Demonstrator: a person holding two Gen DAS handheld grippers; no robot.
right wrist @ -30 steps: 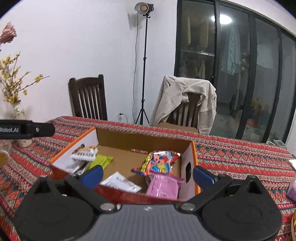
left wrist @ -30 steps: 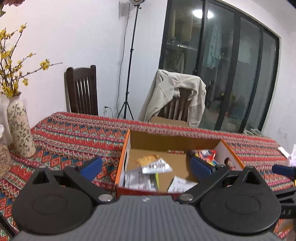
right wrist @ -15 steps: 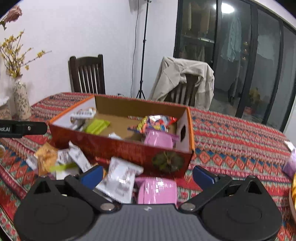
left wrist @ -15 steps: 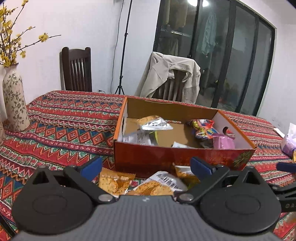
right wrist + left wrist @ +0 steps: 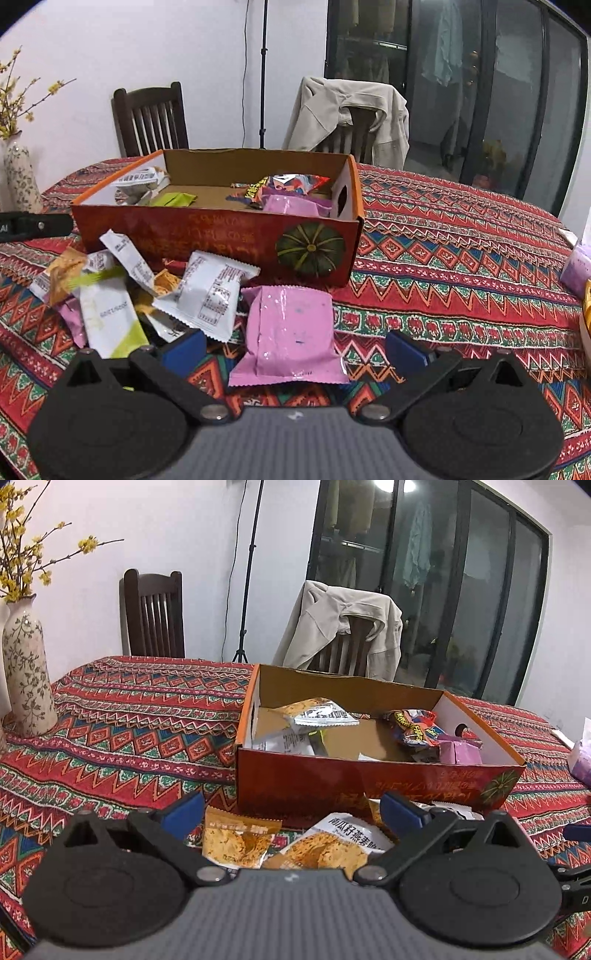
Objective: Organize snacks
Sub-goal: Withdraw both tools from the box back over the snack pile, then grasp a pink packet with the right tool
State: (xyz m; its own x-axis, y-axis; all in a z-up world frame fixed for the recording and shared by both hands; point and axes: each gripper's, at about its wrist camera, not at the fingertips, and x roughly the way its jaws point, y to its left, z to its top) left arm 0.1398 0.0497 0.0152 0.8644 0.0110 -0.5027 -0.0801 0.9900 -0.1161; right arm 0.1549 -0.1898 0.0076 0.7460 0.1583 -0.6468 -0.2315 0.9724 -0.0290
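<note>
Before the box (image 5: 207, 236), we hover both wide-open, empty grippers (left gripper (image 5: 291, 812), right gripper (image 5: 295, 347)) over loose snacks; next, probably, closing on the pink packet (image 5: 291, 332).

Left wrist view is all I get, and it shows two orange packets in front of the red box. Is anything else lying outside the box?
Observer: Yes. A large pink packet lies on the tablecloth in front of the box, below its pumpkin picture.
Operator: Is something gripping it?
Observer: No. The right gripper is open, with its fingers spread wider than the packet.
Operator: Anything more out there?
Observer: A heap of white packets sits just left of the pink one.
</note>
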